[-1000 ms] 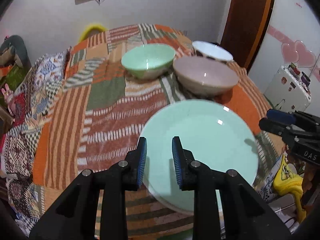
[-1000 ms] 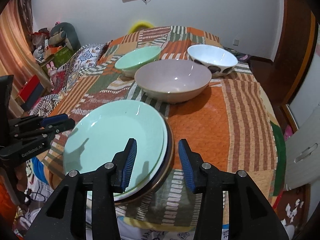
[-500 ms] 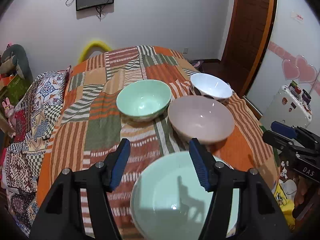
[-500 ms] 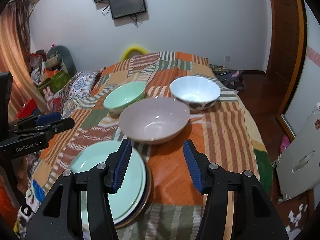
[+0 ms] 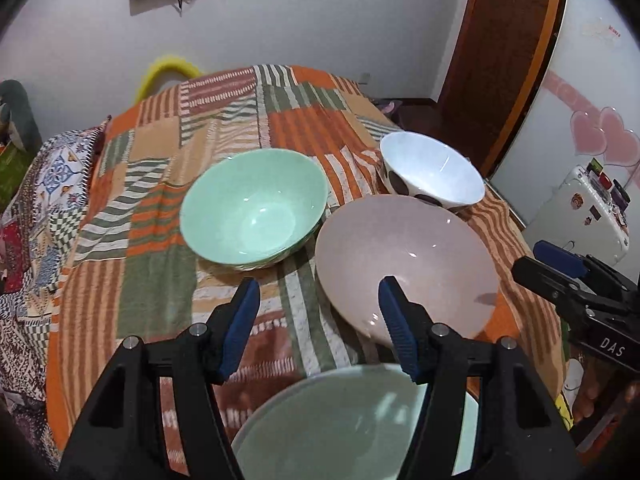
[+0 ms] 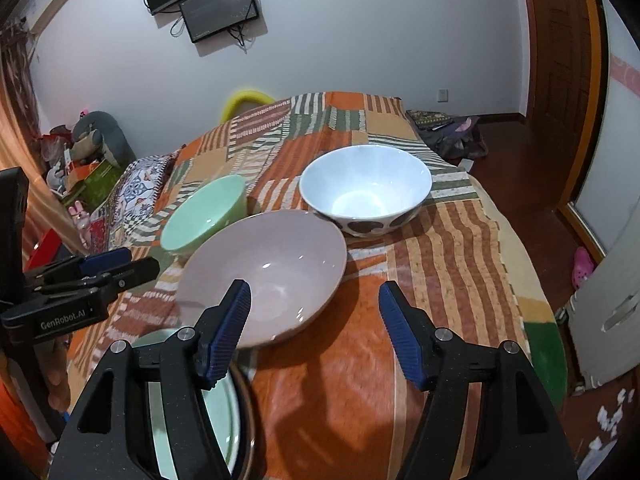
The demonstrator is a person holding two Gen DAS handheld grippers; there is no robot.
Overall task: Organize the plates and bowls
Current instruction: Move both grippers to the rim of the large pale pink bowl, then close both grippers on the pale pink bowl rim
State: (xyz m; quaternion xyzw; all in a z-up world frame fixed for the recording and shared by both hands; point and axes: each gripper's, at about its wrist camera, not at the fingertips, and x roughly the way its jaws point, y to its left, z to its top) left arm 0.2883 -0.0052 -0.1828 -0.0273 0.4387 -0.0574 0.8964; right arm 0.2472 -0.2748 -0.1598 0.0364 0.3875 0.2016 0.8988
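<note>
Both grippers [image 5: 318,312] [image 6: 314,312] level, fingers spread

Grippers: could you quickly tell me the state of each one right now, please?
Left gripper: open, holding nothing.
Right gripper: open, holding nothing.

This is a bedroom in a home. A bed [image 6: 460,240] with a striped patchwork blanket [image 5: 160,280] fills the middle of the room, and a patterned pillow [image 6: 140,176] lies at its side near some soft toys [image 6: 92,136] and boxes. A flat screen [image 6: 216,4] hangs on the white wall with its cables loose, a brown wooden door [image 6: 560,60] stands at the right, pink heart stickers [image 5: 600,136] decorate a wall panel, and a pink slipper [image 6: 582,266] lies on the dark wooden floor [image 6: 520,168].
</note>
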